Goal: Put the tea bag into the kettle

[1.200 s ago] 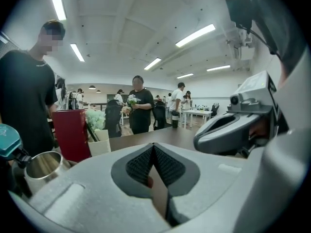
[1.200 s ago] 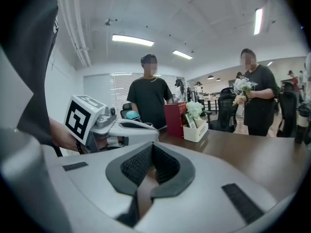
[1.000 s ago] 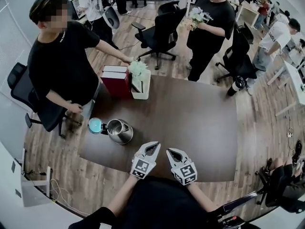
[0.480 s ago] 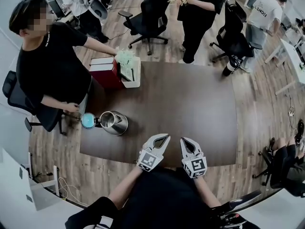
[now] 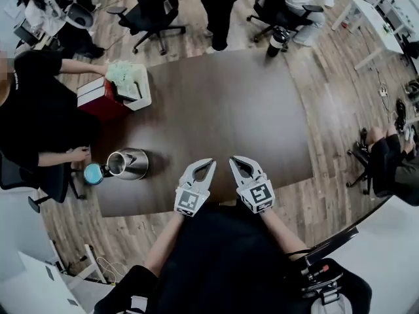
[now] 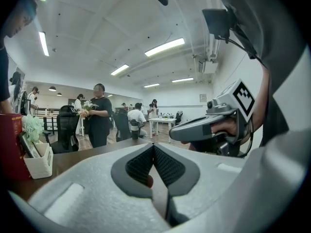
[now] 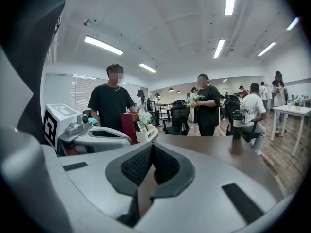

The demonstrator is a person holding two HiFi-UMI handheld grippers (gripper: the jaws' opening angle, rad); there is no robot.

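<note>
Two tongs hang side by side over the near edge of the dark surface [image 5: 236, 110]: the left tongs [image 5: 210, 162] and the right tongs [image 5: 233, 159], their tips angled toward each other. Each one's own view shows the ribbed pads pressed together at the tip with nothing pinched between them, so both are closed and empty. The kettle [image 5: 131, 163], bare steel, stands near the surface's left edge, well apart from both tongs. Its mouth is open and its teal lid [image 5: 93, 173] is swung out to the side. A person's hand [image 5: 80, 154] rests just beside that lid.

No view shows the tea bag. It may sit in the white box [image 5: 143, 95] at the far left corner, beside the red box [image 5: 98, 102] and under a bunch of pale flowers [image 5: 121, 72]. It may equally lie inside the kettle already, whose inside cannot be seen from here. The scene fits a bag yet to be fetched as well as one already dropped in.

A tea bag should be nearly weightless, soft and limp. Its paper would tear easily if squeezed hard or snagged, and it would swing on its string. The best hold is likely a light pinch on the tag or on the folded top seam, away from the filled pouch, so that it hangs straight and can pass through the kettle's mouth
</note>
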